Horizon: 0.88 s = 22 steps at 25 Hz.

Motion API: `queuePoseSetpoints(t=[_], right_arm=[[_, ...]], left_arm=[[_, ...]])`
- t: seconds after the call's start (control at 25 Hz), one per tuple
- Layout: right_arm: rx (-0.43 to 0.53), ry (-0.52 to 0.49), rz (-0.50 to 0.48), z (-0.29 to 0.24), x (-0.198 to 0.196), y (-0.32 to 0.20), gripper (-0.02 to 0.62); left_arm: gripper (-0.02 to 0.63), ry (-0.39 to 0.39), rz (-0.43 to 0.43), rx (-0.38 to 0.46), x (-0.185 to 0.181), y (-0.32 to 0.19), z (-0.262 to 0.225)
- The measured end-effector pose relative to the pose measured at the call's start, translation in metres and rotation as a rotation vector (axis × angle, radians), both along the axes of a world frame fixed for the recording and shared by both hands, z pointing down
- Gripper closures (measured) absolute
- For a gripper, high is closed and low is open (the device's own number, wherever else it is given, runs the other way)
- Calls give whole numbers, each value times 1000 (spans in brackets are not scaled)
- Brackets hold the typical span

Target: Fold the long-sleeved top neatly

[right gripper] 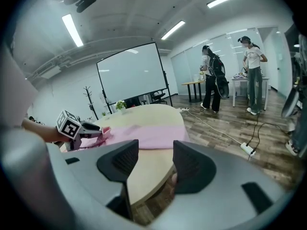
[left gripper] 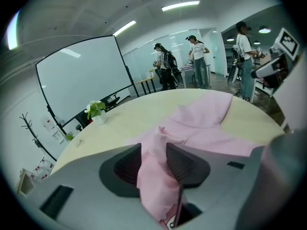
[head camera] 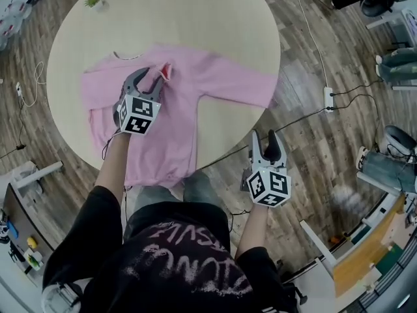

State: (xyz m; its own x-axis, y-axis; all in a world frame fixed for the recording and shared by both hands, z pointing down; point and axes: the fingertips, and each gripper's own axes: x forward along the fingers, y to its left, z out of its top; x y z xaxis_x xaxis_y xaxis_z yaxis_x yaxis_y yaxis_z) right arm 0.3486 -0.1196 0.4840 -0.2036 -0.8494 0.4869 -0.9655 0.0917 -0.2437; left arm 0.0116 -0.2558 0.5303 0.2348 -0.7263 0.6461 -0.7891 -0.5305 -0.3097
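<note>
The pink top (head camera: pixel 195 90) lies flat on the round table (head camera: pixel 195 12), collar toward the far side and hem at the near edge in front of me, so its long axis runs away from me. One sleeve is already brought in across the chest. Its cuff (head camera: pixel 166 70) sits right at my left gripper (head camera: pixel 151 83). In the left gripper view the jaws stand apart, with a loose ridge of pink cloth (left gripper: pixel 158 176) lying between the pads. It looks slack rather than pinched, so I read this gripper as released, with the cloth merely resting in the gap. The other sleeve (head camera: pixel 247 83) stretches straight out to my right, and its end reaches the table's rim. That is the relation the coming move turns on. This sleeve lies ahead of my right gripper (head camera: pixel 266 142) and a little to its left, much nearer to it than to the left one. The right gripper hangs off the table by the near edge, well apart from the cloth and pointing forward and somewhat down. Its jaws are wide and empty, with only the table's edge and the floor showing between them in the right gripper view. My left arm reaches out over the garment's middle, while my right forearm stays close to my body. I judge the right side should take that sleeve next.
</note>
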Motion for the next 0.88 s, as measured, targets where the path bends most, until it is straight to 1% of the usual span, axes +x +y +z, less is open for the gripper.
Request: queuePoseSetpoints(t=[0.12, 0.32, 0.44, 0.56, 0.64, 0.72, 0.8, 0.88], right_arm=[[-3, -4, 10, 4, 8, 2, 365], [-21, -1, 29, 16, 24, 6, 365], [-28, -4, 49, 25, 40, 11, 364], [-29, -13, 65, 35, 52, 11, 364], [-33, -18, 68, 46, 60, 9, 364], [-35, -18, 64, 60, 66, 6, 364], [-30, -26, 62, 74, 72, -2, 364], [-24, -44, 69, 90, 79, -10, 364]], left_arm=[[443, 8, 42, -13, 19, 0, 3], [443, -13, 107, -44, 46, 3, 12], [443, -12, 119, -65, 55, 7, 19], [443, 7, 109, -84, 57, 7, 22], [444, 19, 106, -113, 59, 8, 26], [445, 3, 119, -135, 61, 13, 31], [445, -31, 135, -96, 58, 14, 21], [446, -32, 136, -53, 57, 15, 6]])
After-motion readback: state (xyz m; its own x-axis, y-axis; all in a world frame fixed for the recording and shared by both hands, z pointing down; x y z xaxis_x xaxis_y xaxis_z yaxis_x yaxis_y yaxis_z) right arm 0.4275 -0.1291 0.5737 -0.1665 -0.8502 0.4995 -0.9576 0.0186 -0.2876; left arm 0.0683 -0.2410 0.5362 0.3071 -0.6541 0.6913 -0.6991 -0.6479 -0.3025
